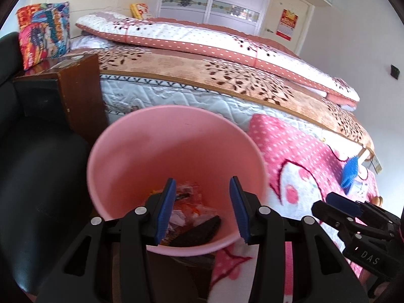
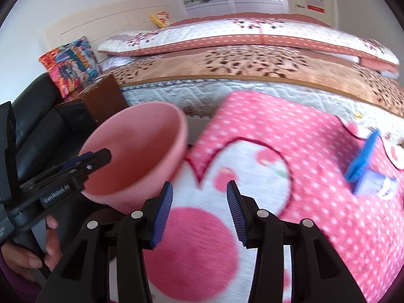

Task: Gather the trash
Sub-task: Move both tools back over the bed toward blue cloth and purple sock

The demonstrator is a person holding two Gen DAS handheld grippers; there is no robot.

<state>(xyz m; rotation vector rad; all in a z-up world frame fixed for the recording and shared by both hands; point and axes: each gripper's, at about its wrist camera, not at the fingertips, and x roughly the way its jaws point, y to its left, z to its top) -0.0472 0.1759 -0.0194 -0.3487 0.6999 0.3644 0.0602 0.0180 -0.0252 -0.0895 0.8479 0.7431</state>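
Observation:
A pink waste bin [image 1: 141, 151] stands on the floor beside the bed, with crumpled wrappers and a dark scrap [image 1: 202, 227] at its bottom. My left gripper [image 1: 202, 202] hovers over the bin's mouth, open, nothing between its blue pads. In the right wrist view the bin [image 2: 141, 146] is at the left and the left gripper [image 2: 101, 157] reaches over its rim. My right gripper [image 2: 199, 202] is open and empty above a pink dotted blanket [image 2: 290, 139]. A blue comb-like item [image 2: 361, 166] lies on the blanket to the far right, also the blue item [image 1: 349, 174].
A dark wooden nightstand [image 1: 75, 93] and a black leather seat [image 1: 38, 176] flank the bin on the left. The bed [image 1: 227, 75] with its folded quilt runs behind. A hand [image 2: 38, 247] holds the left gripper's handle. A door [image 1: 285, 17] is at the far right.

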